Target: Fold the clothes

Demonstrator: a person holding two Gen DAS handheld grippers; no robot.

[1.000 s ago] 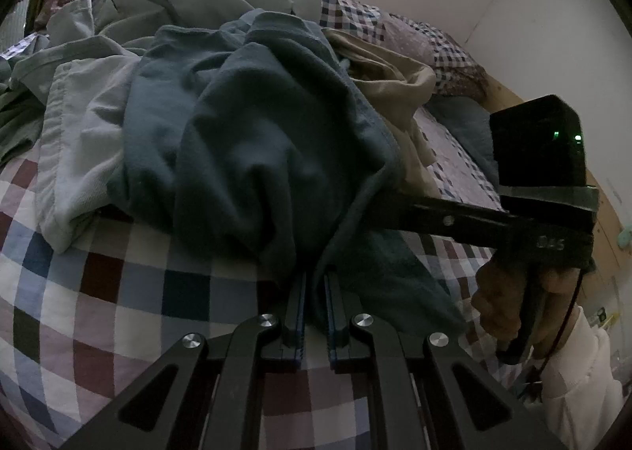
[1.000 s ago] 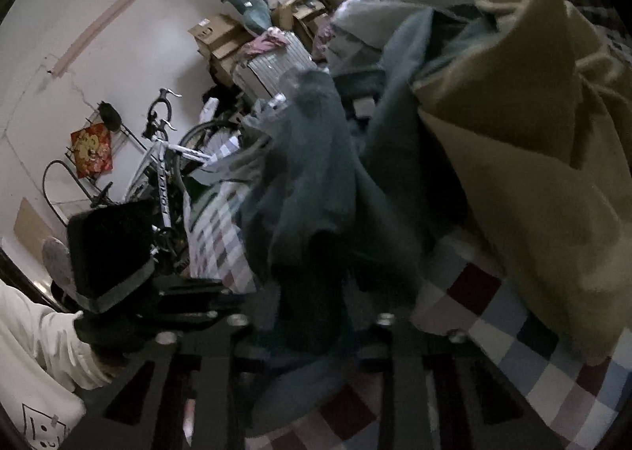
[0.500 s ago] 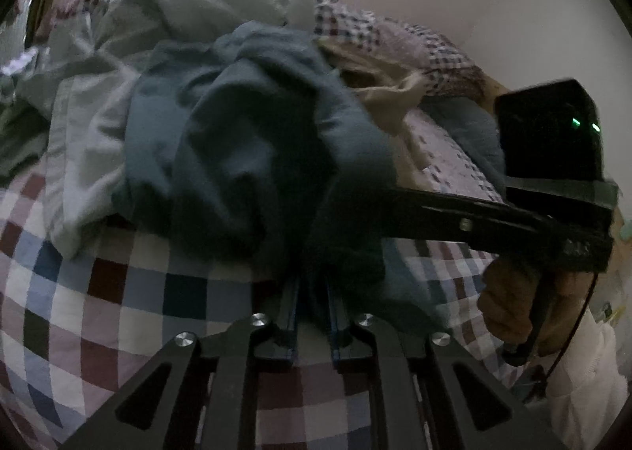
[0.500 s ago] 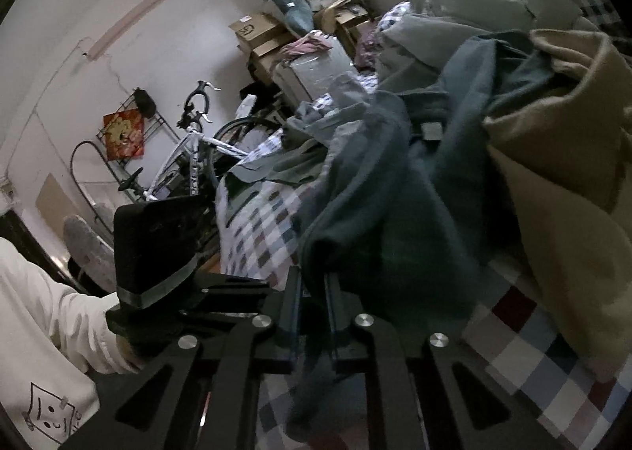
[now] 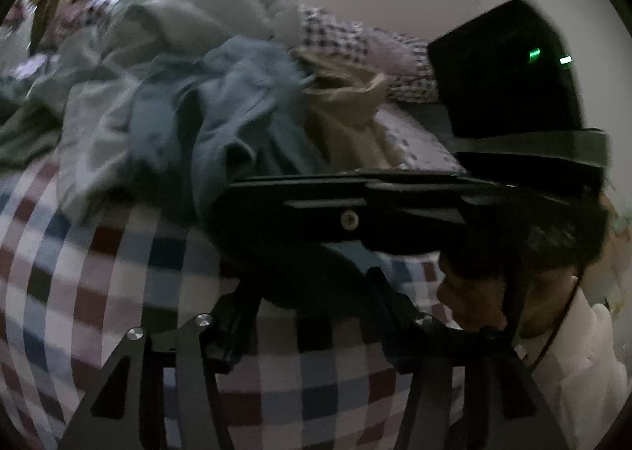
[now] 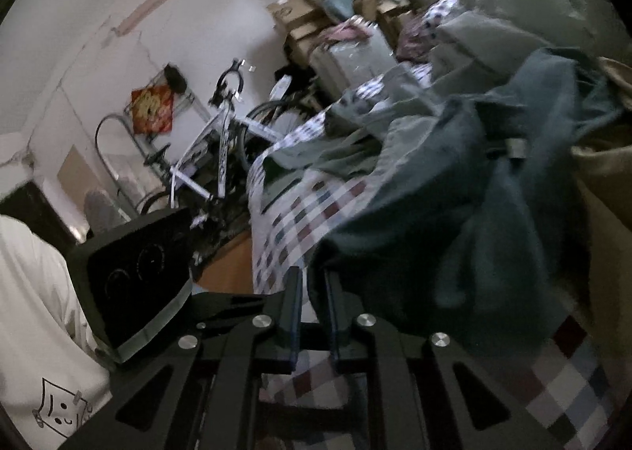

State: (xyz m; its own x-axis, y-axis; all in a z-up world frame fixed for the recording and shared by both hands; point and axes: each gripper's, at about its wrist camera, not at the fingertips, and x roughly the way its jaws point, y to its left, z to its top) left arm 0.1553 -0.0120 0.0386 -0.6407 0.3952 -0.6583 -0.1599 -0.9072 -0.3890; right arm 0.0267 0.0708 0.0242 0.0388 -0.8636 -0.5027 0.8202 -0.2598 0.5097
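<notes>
1. Your right gripper (image 6: 314, 286) looks clenched on the near hem of the teal garment (image 6: 454, 213). The cloth enters at the fingertips, and the gap behind them is narrow.
2. Your left gripper (image 5: 312, 304) is released with its jaws spread wide. A dark fold of the same garment sits between and just above the fingers, but nothing is pinched.
3. Key relation: in the left wrist view the right gripper crosses sideways, just ahead of the left one. Both are at the same near edge of the garment, almost touching.
4. From that edge the garment runs away and up onto the bed (image 5: 79, 292). It is bunched and has no clean long axis. The bulk lies ahead-left of the left gripper and ahead-right of the right.
5. Its far end leans against the beige garment (image 5: 347, 122) and the pale bedding heap (image 5: 197, 15).
6. My read: the garment is crumpled, with no fold showing. The left gripper is nearer any free hem. Motion blur hides the corners.
</notes>
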